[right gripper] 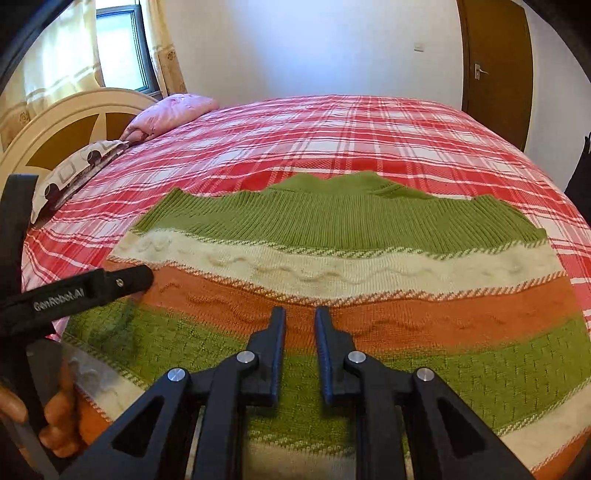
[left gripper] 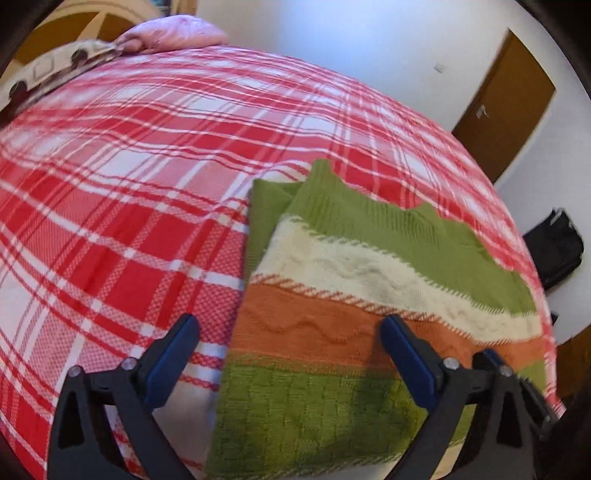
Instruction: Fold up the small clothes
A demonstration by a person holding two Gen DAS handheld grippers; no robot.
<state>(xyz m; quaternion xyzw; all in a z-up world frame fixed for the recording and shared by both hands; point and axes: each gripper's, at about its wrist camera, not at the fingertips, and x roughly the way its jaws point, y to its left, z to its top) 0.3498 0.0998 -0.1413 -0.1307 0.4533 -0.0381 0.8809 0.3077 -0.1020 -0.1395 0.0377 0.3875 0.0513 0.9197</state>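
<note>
The left wrist camera is sitting just behind the left tool [left gripper: 290, 332], looking steeply down and across the bed [left gripper: 110, 184] from close above, with its two fingers framing the striped sweater's [left gripper: 332, 288] left edge. The door [left gripper: 506, 107] is lying toward 2 o'clock, the pink pillow [left gripper: 173, 33] toward 11 o'clock.

The right wrist camera is riding behind the right tool [right gripper: 300, 325], facing down at a gentler slant over the sweater [right gripper: 332, 229] toward the far wall at 12 o'clock, close above the knit. The left tool [right gripper: 122, 282] is entering at 9 o'clock.

Both views are sharing the sweater, the bed [right gripper: 369, 133], the pillow [right gripper: 173, 109] and the door [right gripper: 495, 59].
</note>
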